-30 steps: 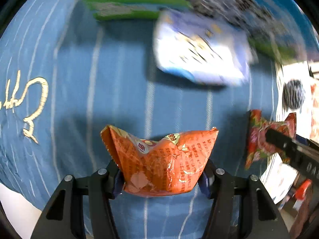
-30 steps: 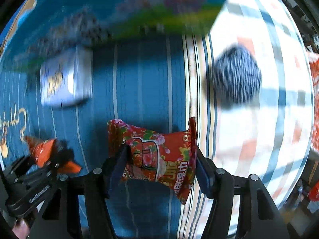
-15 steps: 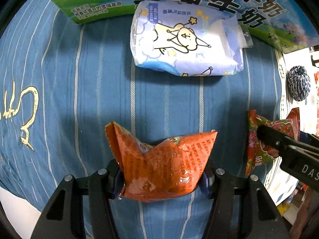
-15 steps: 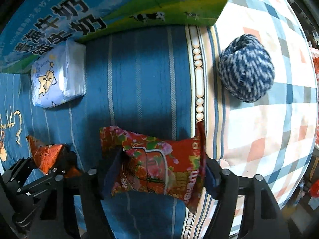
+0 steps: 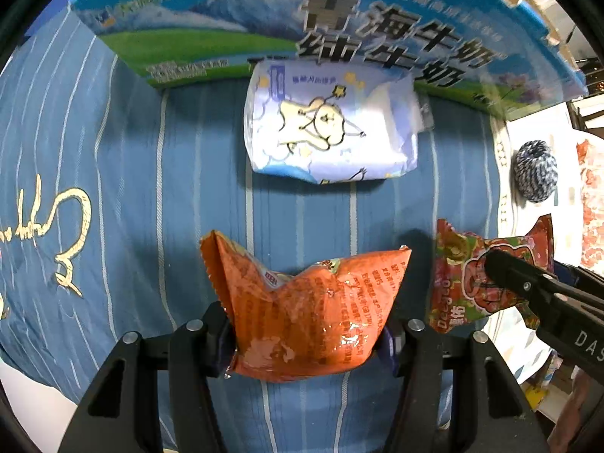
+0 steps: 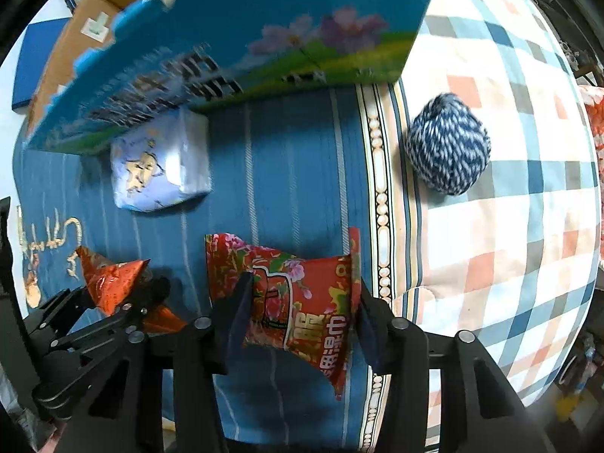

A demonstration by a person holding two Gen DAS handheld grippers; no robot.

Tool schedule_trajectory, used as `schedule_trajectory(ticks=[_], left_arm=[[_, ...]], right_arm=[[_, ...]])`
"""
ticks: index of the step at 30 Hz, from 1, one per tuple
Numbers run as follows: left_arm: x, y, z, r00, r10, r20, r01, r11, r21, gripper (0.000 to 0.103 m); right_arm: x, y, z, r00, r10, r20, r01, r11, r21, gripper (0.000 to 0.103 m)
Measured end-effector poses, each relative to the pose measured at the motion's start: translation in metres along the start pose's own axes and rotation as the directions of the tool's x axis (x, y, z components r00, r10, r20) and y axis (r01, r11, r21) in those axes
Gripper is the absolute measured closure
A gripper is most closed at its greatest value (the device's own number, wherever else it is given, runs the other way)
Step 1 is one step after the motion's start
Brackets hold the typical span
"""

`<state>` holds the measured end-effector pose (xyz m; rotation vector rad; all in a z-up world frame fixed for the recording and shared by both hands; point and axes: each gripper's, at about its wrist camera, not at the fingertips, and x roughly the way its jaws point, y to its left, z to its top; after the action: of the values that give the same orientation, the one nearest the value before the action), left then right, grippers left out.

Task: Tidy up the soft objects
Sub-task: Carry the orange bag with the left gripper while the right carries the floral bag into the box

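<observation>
My left gripper is shut on an orange snack bag and holds it above the blue striped bedspread. My right gripper is shut on a red flowered snack bag, which also shows in the left wrist view. The orange bag shows at the left of the right wrist view. A pale blue tissue pack lies ahead against a blue milk carton box. A blue-and-white yarn ball lies on the checked cloth to the right.
The milk carton box stands along the far side, its open cardboard top showing behind. The checked quilt covers the right half of the bed. An orange patterned item lies at the far right edge.
Both grippers have moved forward toward the milk carton box with their bags still held. The tissue pack and the box now appear lower and larger.
</observation>
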<state>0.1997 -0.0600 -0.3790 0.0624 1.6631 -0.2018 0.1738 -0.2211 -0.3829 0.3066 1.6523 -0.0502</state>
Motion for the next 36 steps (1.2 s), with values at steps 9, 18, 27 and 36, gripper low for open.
schedule_trajectory(ticks=[9, 18, 27, 36], left_arm=[[-0.047, 0.006, 0.008, 0.998, -0.009, 0.068, 0.007, 1.000, 0.030, 0.047], [-0.124, 0.016, 0.019, 0.986, -0.054, 0.155, 0.047, 0.997, 0.053, 0.047], [-0.199, 0.013, 0.035, 0.938, -0.050, 0.343, 0.022, 0.996, 0.085, 0.047], [-0.225, 0.008, 0.066, 0.913, -0.039, 0.405, 0.002, 0.996, 0.092, 0.047]], right_arm=[[-0.048, -0.015, 0.009, 0.998, 0.047, 0.051, -0.047, 0.999, 0.004, 0.058], [-0.122, -0.012, 0.003, 0.973, 0.152, 0.173, -0.153, 0.988, -0.007, 0.059], [-0.204, 0.000, 0.037, 0.927, 0.189, 0.324, -0.178, 0.982, -0.063, 0.059], [-0.221, 0.017, 0.077, 0.910, 0.201, 0.362, -0.179, 0.979, -0.093, 0.059]])
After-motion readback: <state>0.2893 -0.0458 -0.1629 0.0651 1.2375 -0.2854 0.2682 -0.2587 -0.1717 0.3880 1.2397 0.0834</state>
